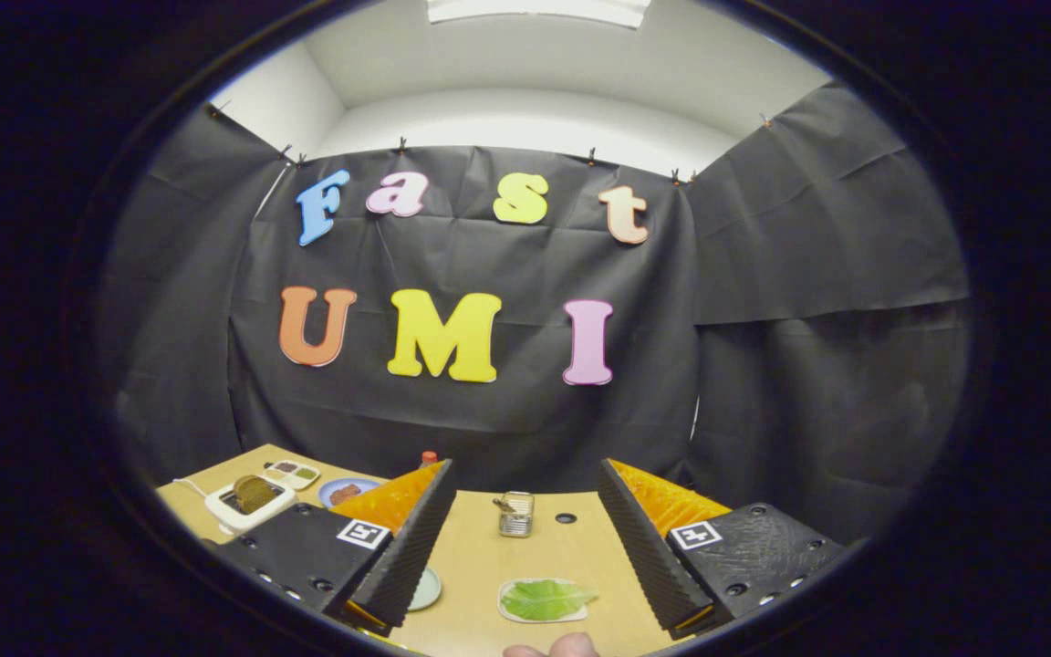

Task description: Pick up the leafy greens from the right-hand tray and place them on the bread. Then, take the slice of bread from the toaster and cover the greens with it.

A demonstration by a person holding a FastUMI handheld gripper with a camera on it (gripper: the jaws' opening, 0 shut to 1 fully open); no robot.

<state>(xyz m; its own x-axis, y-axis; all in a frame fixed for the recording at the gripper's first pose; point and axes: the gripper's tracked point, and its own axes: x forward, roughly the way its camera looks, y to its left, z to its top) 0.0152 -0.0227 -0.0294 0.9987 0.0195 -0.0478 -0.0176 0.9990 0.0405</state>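
The gripper [525,538] stood wide open and empty above the table [480,557], one leafy green [547,599] lying on its single tray [513,613] between the fingers. Farther off stood one metal can [516,513], and beyond the left finger one toaster [249,503] holding one bread slice [254,493].

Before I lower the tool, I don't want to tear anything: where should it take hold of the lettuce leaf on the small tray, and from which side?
Come from above. The lettuce leaf lies flat on its tray, between the open tool's fingers. Pinching across its narrow width near the middle, where it looks slightly raised, probably suits best; the thin tapered tip toward the right finger seems likelier to tear.
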